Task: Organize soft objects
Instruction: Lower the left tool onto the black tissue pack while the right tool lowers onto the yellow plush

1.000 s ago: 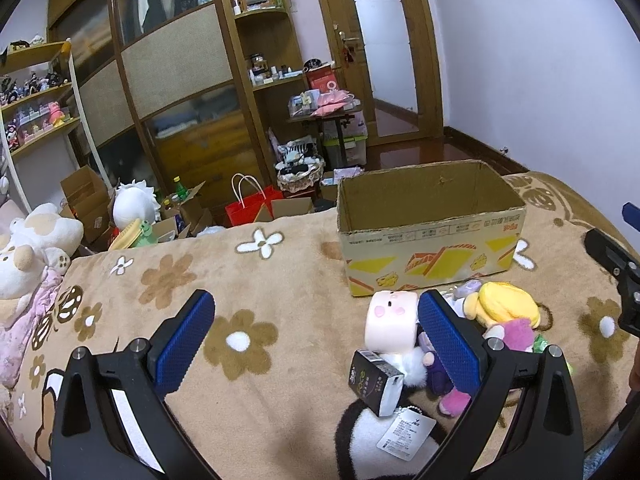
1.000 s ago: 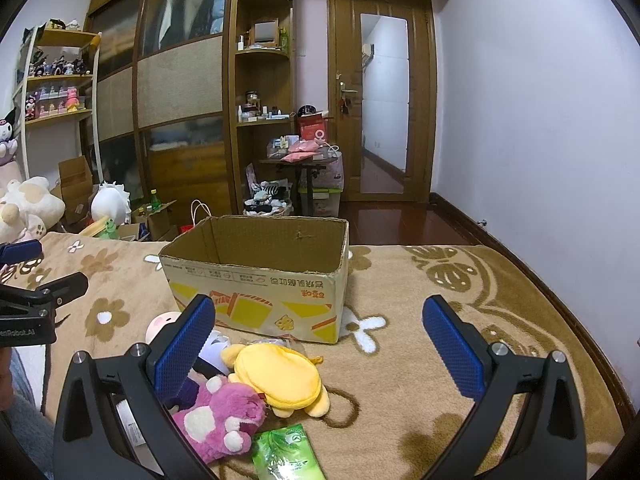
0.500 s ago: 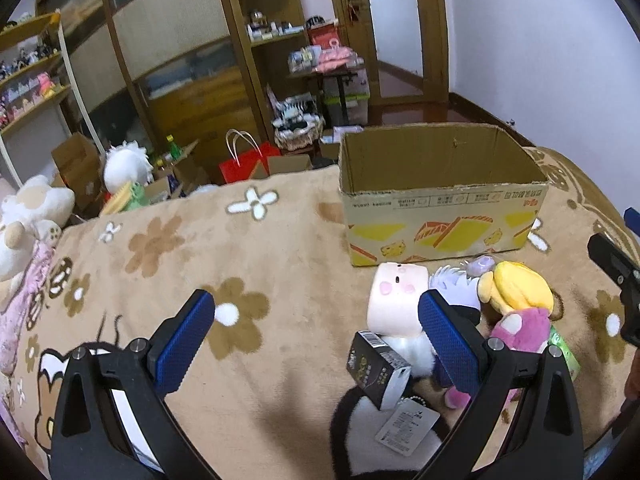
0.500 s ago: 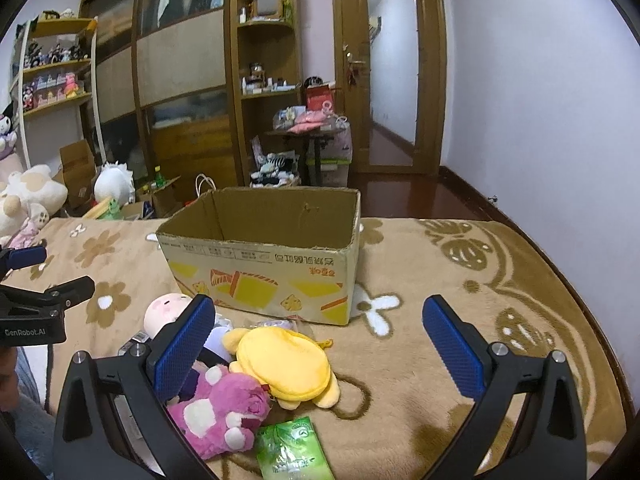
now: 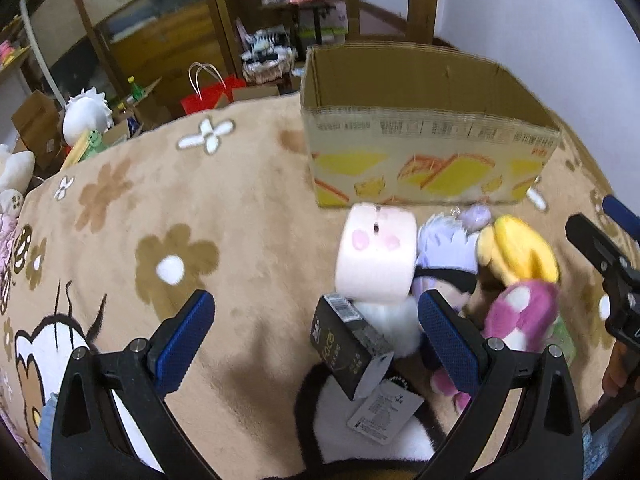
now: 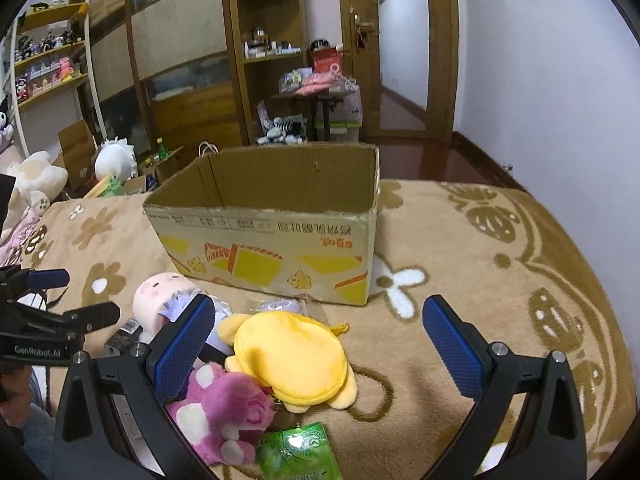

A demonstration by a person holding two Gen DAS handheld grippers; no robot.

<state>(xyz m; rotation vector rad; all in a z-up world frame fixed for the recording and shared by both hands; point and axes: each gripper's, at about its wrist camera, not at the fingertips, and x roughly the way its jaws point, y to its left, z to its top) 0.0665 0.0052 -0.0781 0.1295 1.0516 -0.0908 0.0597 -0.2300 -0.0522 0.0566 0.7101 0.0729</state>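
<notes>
An open cardboard box (image 5: 428,128) (image 6: 272,236) stands on a tan flowered blanket. In front of it lies a heap of soft toys: a pale pink cylinder plush (image 5: 376,256) (image 6: 156,300), a lilac plush (image 5: 448,240), a yellow plush (image 5: 516,252) (image 6: 292,356) and a magenta bear (image 5: 520,316) (image 6: 224,412). My left gripper (image 5: 316,332) is open and empty, low over the blanket, with its right finger beside the pink cylinder. My right gripper (image 6: 320,344) is open and empty above the yellow plush.
A small black carton (image 5: 344,344) with a paper tag lies by the heap. A green packet (image 6: 296,452) lies near the bear. Shelves, a wardrobe, a red bag (image 5: 208,92) and more plush toys stand beyond the bed's far edge.
Both grippers have moved forward and lower toward the toy heap and the box. Both stay open and empty.
</notes>
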